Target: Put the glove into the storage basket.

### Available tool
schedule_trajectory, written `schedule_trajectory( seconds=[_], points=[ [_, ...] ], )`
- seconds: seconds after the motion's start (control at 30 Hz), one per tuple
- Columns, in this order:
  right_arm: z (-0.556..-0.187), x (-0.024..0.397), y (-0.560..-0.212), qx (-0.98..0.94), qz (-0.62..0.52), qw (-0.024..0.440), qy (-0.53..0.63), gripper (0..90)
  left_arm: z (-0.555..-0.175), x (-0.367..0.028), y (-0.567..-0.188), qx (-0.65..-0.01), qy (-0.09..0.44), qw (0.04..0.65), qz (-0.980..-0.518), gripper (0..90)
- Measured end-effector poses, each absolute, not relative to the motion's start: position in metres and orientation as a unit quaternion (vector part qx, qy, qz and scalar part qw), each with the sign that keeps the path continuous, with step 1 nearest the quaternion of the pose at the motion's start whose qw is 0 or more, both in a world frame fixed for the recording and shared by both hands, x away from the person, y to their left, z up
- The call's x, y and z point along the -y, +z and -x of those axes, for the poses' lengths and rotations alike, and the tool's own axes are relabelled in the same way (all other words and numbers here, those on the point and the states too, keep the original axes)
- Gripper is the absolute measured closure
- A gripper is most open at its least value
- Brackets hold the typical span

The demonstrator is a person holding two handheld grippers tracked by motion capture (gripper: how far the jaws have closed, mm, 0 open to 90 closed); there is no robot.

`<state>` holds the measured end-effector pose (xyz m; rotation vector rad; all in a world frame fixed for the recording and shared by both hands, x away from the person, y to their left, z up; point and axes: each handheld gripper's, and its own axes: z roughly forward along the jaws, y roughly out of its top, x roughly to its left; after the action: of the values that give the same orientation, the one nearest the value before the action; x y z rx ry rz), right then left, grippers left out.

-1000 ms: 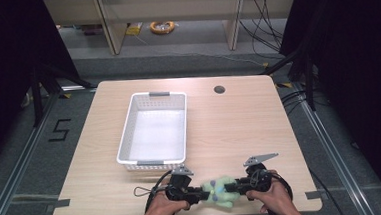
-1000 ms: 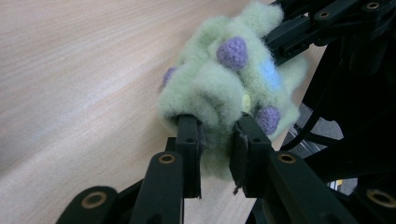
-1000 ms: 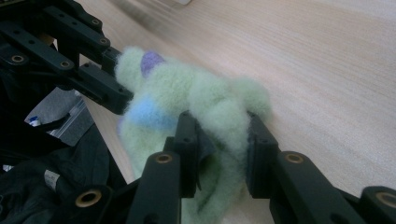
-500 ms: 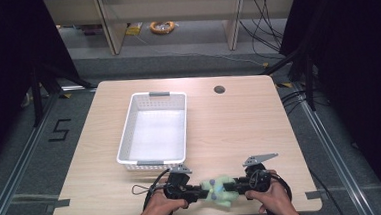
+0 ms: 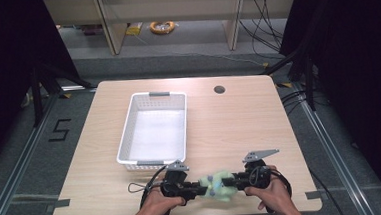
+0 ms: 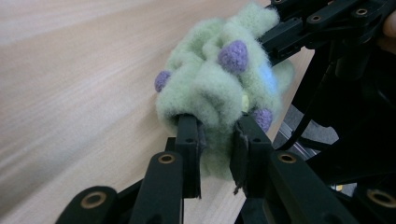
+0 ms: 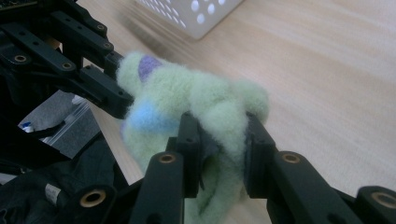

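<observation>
A fuzzy pale-green plush toy [image 5: 218,186] with purple spots hangs between both grippers near the table's front edge. My left gripper [image 5: 199,188] is shut on its left side; in the left gripper view the toy [image 6: 219,88] bulges out between the pads [image 6: 215,140]. My right gripper [image 5: 237,182] is shut on the toy's right side, and the right gripper view shows green fleece [image 7: 205,107] pinched between its pads [image 7: 219,140]. The two grippers point at each other, level with the table.
A white perforated basket [image 5: 155,129] stands left of centre on the wooden table [image 5: 245,129], just beyond the left hand, with nothing in it. A round cable hole [image 5: 219,89] sits at the back. Black cables trail from both grippers.
</observation>
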<state>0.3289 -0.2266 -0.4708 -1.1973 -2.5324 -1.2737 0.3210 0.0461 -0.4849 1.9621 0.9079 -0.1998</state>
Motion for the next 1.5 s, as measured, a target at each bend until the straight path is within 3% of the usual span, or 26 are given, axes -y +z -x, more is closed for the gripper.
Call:
schedule_trajectory(
  seconds=[0.67, 0.73, 1.5],
  points=[
    [-0.345, 0.193, -0.414, 0.825, 0.340, 0.000, -0.452, 73.6, -0.325, -0.089, -0.433, -0.366, -0.047, 0.496, -0.786, 73.4],
    [-0.348, 0.187, -0.409, 0.821, 0.348, 0.016, -0.452, 73.6, -0.327, -0.095, -0.426, -0.364, -0.041, 0.495, -0.788, 73.4],
    [-0.405, 0.111, -0.374, 0.839, 0.315, 0.017, -0.443, 73.7, -0.364, -0.162, -0.395, -0.411, -0.005, 0.474, -0.779, 73.1]
  ],
)
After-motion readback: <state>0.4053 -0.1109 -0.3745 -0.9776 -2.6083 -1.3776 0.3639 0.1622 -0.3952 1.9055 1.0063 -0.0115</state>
